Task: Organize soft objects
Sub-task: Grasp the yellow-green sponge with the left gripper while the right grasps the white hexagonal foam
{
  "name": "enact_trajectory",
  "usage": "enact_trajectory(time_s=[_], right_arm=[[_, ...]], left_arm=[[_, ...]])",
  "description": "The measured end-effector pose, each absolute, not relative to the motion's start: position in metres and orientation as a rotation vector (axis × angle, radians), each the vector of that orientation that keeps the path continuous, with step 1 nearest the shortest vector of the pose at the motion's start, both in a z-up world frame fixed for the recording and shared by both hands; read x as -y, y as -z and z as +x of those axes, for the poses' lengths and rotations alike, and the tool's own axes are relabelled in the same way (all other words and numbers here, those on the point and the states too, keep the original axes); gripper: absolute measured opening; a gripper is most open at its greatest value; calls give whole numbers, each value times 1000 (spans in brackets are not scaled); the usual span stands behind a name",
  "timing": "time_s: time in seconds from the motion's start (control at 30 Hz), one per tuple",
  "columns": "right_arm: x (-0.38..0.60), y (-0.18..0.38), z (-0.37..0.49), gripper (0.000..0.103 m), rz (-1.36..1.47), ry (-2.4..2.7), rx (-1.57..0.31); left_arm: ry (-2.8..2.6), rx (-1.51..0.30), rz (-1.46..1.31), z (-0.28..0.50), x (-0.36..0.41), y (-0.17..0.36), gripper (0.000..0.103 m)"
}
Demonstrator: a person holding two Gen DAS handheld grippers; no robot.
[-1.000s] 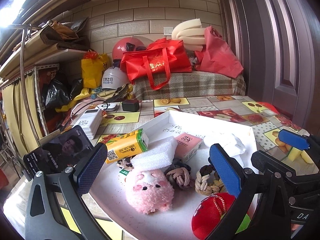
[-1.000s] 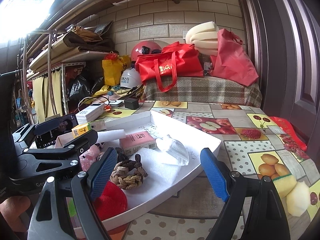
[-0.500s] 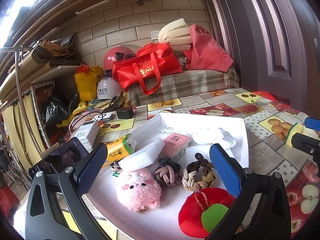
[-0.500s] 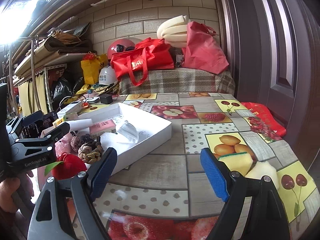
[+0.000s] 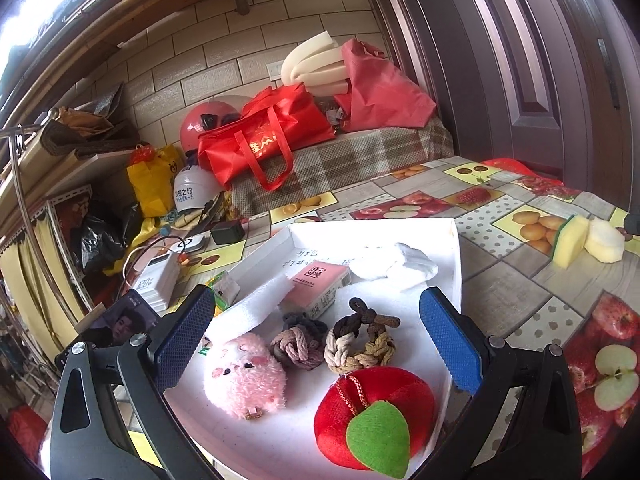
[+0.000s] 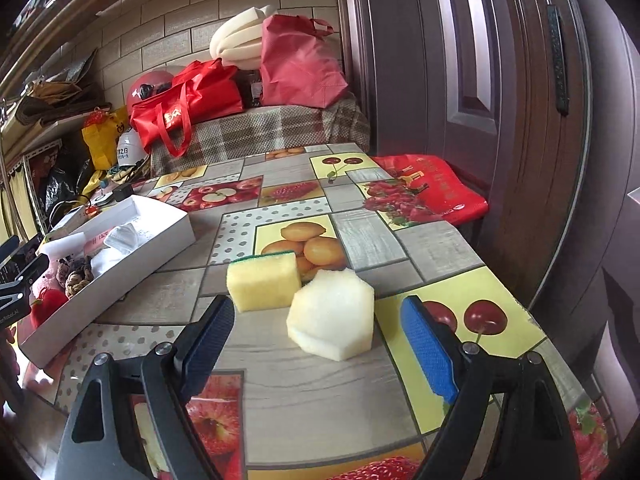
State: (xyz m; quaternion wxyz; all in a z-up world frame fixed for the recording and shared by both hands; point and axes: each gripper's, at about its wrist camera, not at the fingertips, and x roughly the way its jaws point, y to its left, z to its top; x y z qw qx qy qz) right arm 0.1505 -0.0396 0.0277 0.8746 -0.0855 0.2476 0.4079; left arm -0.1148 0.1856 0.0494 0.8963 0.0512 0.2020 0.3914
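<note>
A white tray (image 5: 456,264) holds a pink plush pig (image 5: 244,376), a red plush apple (image 5: 372,416), two rope knots (image 5: 360,344), a white foam block (image 5: 252,304), a pink box (image 5: 320,284) and a white cloth (image 5: 396,260). My left gripper (image 5: 316,340) is open above the tray's near end. My right gripper (image 6: 320,352) is open just in front of a white hexagonal sponge (image 6: 332,316) and a yellow sponge (image 6: 264,284) on the table. The tray (image 6: 168,236) lies to its left.
The fruit-pattern tablecloth (image 6: 320,392) covers the table. A phone (image 5: 116,324), power bank (image 5: 156,280) and cables lie left of the tray. Red bags (image 5: 264,140) and a helmet sit on a plaid bench behind. A dark door (image 6: 480,80) stands at the right.
My right gripper has swung right, away from the tray, and now faces the two sponges. My left gripper has shifted slightly right over the tray. Both stay open.
</note>
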Motion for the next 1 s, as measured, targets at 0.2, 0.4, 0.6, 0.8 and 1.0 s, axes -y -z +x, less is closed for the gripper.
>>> enact_trajectory(time_s=[0.2,0.4,0.6,0.8,1.0], right_arm=[[44,-18,164,86,-204,-870,-615],[19,-5,170,86,-318,-884,-707],[-10,6,183,85,-447,-830,-742],[6,-4,185,56,-365,-827,-692],[35,-4,215,57,-158,-783,-774]], left_arm=[[-671,-488,95,-85,-167,-47,103],[-494,-558,-30,-51,-146,-41,103],[-407,-648,-40,-2,-120,-34,103],[-267,-791,-2,49,-108,-19,103],[-196,-765,47,82,-106,-22,102]])
